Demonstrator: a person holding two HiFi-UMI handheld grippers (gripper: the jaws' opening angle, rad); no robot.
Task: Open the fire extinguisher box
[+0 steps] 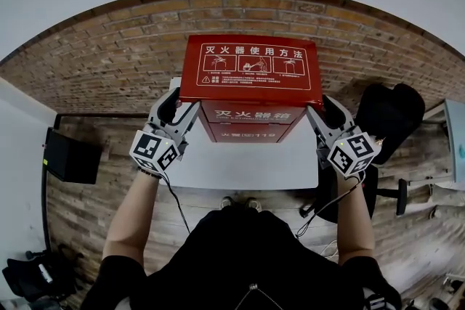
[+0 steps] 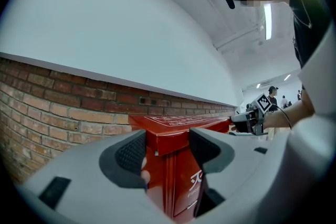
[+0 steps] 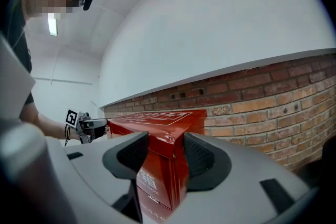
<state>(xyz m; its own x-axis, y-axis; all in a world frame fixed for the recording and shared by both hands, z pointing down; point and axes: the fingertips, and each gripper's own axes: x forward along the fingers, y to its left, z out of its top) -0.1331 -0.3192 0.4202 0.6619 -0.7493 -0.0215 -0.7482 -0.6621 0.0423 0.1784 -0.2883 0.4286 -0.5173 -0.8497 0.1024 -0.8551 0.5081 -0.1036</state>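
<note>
A red fire extinguisher box [image 1: 254, 123] stands on a white table against the brick wall. Its lid [image 1: 251, 69], printed with white instructions, faces up. My left gripper [image 1: 178, 104] is at the lid's front left corner. In the left gripper view that corner [image 2: 168, 136] fills the gap between the pads of the left gripper [image 2: 167, 152]. My right gripper [image 1: 323, 109] is at the front right corner. The lid's corner [image 3: 157, 136] sits between the right gripper's [image 3: 165, 153] pads and meets both. Each gripper view shows the other gripper at the far corner.
The white table [image 1: 218, 167] juts from a brick wall [image 1: 109, 47]. A black chair [image 1: 392, 112] stands to the right, a black case [image 1: 69, 156] on the wooden floor to the left, a dark bag [image 1: 36, 276] at lower left.
</note>
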